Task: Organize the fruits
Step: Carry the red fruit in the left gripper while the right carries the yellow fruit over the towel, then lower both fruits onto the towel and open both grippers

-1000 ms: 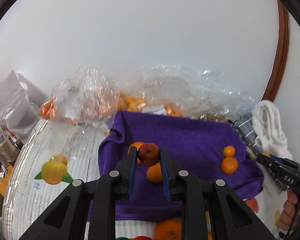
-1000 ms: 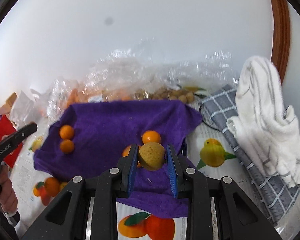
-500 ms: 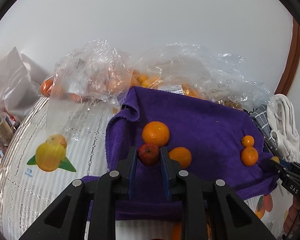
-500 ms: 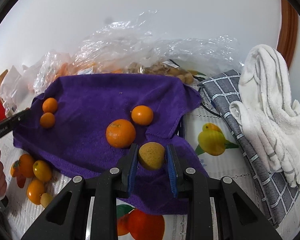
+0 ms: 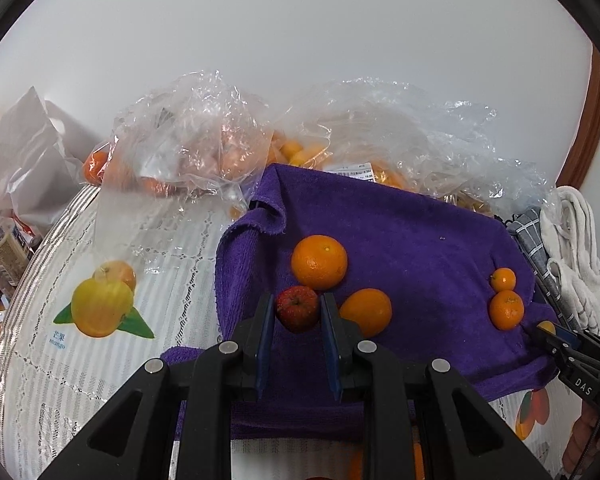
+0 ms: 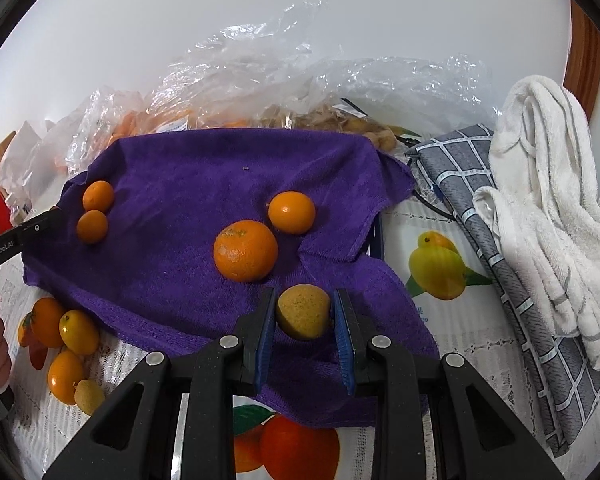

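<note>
— What is the left tool (image 5: 297, 317) doing?
— Its blue pads are clamped on a small round red fruit (image 5: 298, 308), low over the near edge of the purple terry towel (image 5: 400, 240) spread on the bench.
— And the right tool (image 6: 304, 318)?
— Closed on a speckled yellow-brown round fruit (image 6: 303, 312), also above the purple towel's near edge.
— What lies on that towel?
— A large orange (image 6: 245, 250) near its middle, a smaller orange (image 6: 291, 212) just beside it, and two little tangerines (image 6: 95, 212) touching each other at the towel's far left side, seen from the right wrist.
— Anything off the towel?
— A cluster of small orange and yellow fruits (image 6: 68, 346) sits on the fruit-printed white tablecloth (image 5: 100, 360) by the towel's left corner. Crumpled clear plastic bags (image 5: 204, 144) holding more fruit lie behind the towel, and a white cloth bundle (image 6: 552, 216) on a grey checked cloth (image 6: 500, 248) lies to the right of it.
</note>
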### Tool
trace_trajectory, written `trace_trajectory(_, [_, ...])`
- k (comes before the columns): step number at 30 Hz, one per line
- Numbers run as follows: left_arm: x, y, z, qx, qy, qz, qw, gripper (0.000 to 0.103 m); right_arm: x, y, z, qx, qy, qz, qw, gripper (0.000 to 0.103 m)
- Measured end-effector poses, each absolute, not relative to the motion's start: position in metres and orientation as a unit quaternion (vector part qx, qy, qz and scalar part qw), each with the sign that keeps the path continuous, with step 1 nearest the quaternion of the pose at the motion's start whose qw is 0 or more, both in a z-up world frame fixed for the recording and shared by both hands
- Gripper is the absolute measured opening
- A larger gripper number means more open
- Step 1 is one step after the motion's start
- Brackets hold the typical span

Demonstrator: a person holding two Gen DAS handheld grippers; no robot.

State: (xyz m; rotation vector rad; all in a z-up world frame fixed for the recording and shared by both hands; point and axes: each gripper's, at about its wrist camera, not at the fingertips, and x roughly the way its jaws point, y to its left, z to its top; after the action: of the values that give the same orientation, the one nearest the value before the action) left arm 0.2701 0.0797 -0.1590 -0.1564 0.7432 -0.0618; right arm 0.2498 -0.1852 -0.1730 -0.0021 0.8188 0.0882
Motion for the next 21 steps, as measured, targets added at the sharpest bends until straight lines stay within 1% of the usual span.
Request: trace_trajectory(21, [0.2765,0.0707,-0.1664,-0.052,0.391,-0.027,0.919,0.022,0.2506,-0.1847,-0.1737,-0.002,0.393,0.041,0.919,0.029])
